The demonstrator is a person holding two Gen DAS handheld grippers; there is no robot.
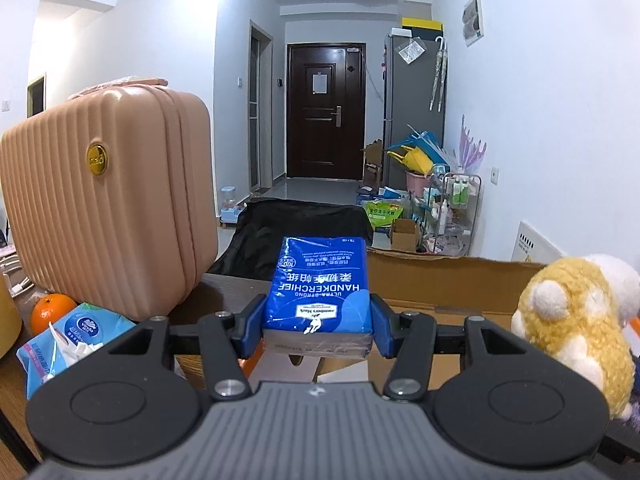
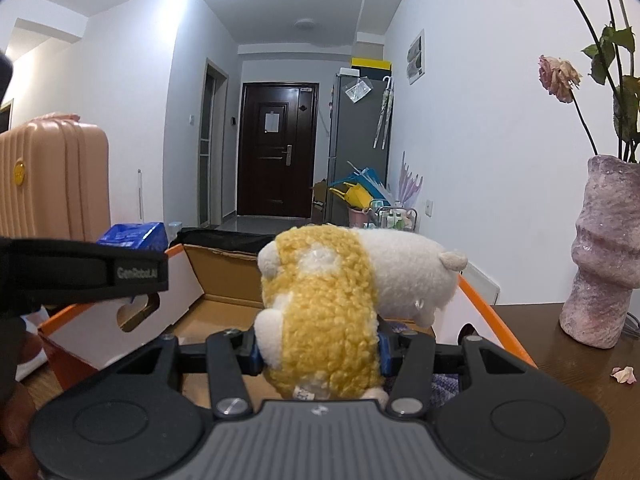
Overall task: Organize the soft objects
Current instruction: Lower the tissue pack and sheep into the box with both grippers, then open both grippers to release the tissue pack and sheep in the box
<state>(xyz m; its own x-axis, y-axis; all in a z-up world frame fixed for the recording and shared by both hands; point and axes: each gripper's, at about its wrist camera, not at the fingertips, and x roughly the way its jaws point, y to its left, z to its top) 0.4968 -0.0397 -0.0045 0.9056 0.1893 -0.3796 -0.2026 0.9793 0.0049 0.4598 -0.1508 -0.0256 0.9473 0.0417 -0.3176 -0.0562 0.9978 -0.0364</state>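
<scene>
The left gripper [image 1: 318, 330] has its jaws clenched on a blue handkerchief tissue pack [image 1: 320, 280], the blue pads pressing its two long sides, and the pack juts forward from them, held in the air above the near edge of an open cardboard box [image 1: 440, 276]. The right gripper [image 2: 318, 354] grasps a yellow and white plush toy [image 2: 332, 300] around its yellow middle, its white end pointing right, and holds it over the same box [image 2: 224, 276], whose orange-edged flaps stand open. In the left wrist view the plush toy [image 1: 576, 320] shows at the right edge, beside the pack. On the desk [image 1: 224, 292] to the left stand a ribbed pink suitcase [image 1: 108, 208], an orange [image 1: 50, 312] and an opened soft tissue packet [image 1: 72, 344]. On the right of the desk [image 2: 560, 360] stands a mottled pink vase [image 2: 604, 256] with drooping roses [image 2: 558, 76].
</scene>
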